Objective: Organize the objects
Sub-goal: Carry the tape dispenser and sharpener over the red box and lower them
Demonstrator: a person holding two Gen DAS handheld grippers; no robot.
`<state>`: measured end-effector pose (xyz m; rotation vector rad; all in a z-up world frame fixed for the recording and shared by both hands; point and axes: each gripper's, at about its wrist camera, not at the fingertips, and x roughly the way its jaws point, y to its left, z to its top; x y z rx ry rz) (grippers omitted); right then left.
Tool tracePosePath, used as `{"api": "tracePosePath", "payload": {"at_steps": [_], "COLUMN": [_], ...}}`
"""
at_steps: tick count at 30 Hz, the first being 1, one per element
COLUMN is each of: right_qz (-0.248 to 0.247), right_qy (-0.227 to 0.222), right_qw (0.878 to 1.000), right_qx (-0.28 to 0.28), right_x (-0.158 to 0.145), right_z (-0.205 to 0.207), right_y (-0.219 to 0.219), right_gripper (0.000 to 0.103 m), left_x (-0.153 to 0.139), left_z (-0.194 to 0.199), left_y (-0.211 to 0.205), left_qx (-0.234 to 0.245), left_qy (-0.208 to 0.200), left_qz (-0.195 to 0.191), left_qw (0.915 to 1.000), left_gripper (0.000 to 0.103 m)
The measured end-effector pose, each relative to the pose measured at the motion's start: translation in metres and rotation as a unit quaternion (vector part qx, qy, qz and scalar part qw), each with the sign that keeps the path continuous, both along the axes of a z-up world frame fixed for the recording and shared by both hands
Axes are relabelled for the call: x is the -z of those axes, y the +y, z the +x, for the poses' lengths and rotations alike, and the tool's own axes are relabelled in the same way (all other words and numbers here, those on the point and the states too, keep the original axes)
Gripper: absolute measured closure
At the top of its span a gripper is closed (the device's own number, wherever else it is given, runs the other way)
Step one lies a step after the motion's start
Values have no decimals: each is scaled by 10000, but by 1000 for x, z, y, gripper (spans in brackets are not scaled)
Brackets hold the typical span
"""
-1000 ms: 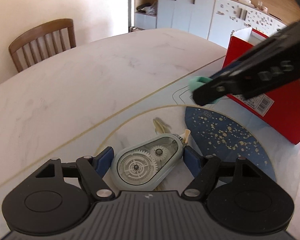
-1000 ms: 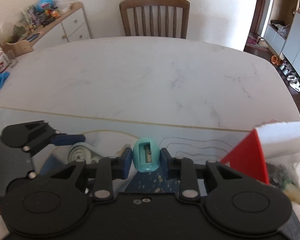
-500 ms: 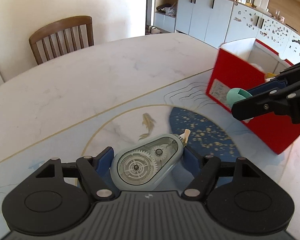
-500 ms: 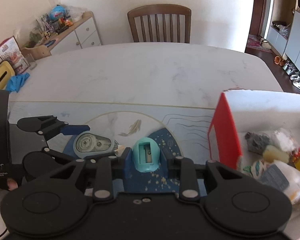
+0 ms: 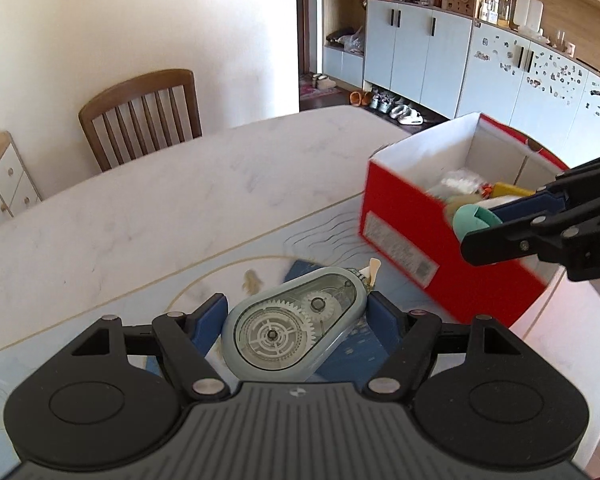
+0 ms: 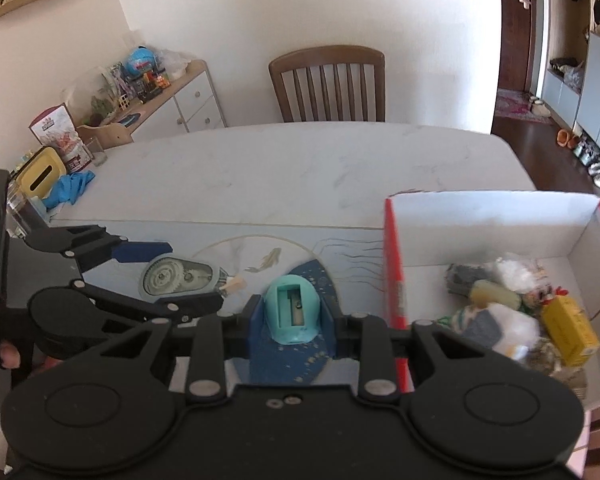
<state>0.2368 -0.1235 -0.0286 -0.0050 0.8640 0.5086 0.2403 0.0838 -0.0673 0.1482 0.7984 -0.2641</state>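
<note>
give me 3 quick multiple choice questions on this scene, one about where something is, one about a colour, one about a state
1. Where is the red box relative to the right gripper?
A. to its right
B. to its left
C. behind the chair

2. What colour is the pencil sharpener?
A. yellow
B. teal
C. red

3. What state is the left gripper in?
A. open with nothing in it
B. shut on the correction tape dispenser
C. shut on a glove

Answers:
1. A, the right wrist view shows the box's red wall right of the fingers.
2. B, its teal body sits between the blue pads.
3. B, both blue pads press the sides of the geared dispenser.
</note>
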Motion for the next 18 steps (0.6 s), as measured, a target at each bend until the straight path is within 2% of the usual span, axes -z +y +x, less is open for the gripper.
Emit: {"api": "tracePosePath", "payload": {"at_steps": [9, 18], "right_qz": [70, 108], "right_qy": [-169, -281], "right_qw": [9998, 9992], "right_qx": [78, 248], "right_x": [-11, -14], "right_z": [-6, -5], "right_y": [-53, -108], "right_gripper": [74, 74], "left_x": [-33, -41], "left_z": [-6, 6], "left_y": [-61, -120], "left_qx": [146, 361], "left_qy": [-175, -300], "left_qz": [-107, -53], "left_qw": [9997, 9989], "left_gripper": [27, 27]}}
